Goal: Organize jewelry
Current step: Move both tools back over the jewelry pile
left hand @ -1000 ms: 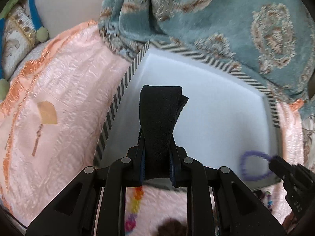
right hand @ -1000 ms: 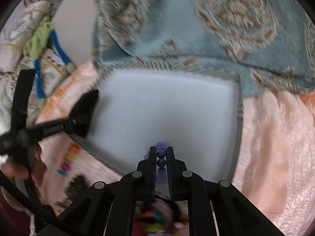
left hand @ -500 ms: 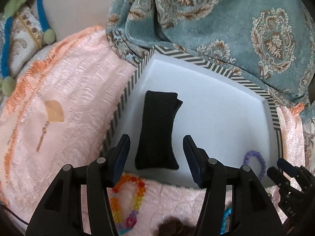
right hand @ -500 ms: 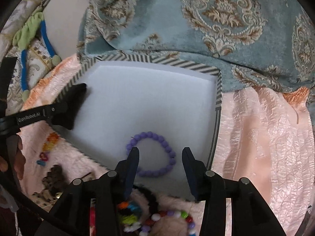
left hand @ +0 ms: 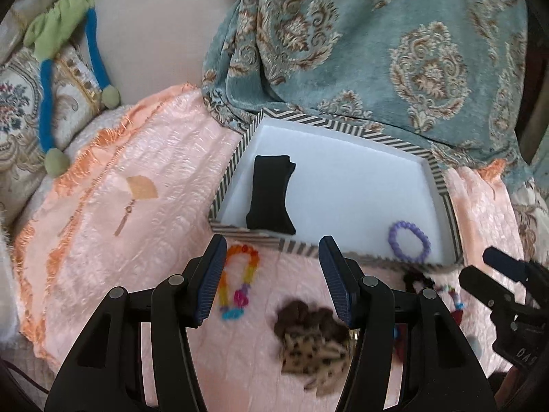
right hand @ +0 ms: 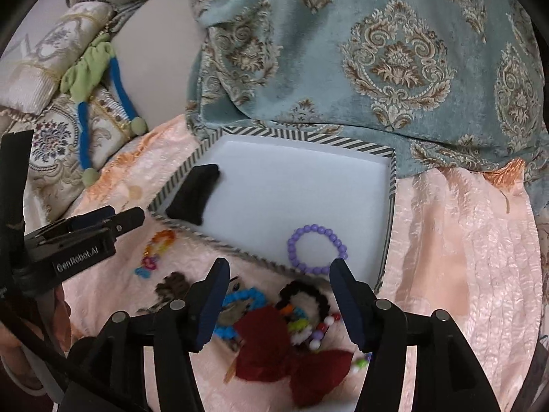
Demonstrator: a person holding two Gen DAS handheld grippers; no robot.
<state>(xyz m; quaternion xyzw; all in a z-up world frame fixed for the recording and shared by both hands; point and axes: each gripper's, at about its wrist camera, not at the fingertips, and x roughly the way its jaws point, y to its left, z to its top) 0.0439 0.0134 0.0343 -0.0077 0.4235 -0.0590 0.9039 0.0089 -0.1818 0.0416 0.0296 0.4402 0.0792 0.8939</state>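
Pink quilted cloth (left hand: 144, 226) is soft and uneven, so any piece lying on it may sink or slide when a finger pushes it. The left gripper (left hand: 271, 281) stands open and empty above the rainbow bracelet (left hand: 238, 281). The right gripper (right hand: 279, 304), whose jaws have just been opening, is also empty. The black band (left hand: 271, 194) and the purple bracelet (right hand: 315, 249) already lie in the striped tray (right hand: 387, 237). Near pieces lie tangled: grabbing the red scrunchie (right hand: 271, 346) could drag the bead bracelets (right hand: 305, 326) along with it.
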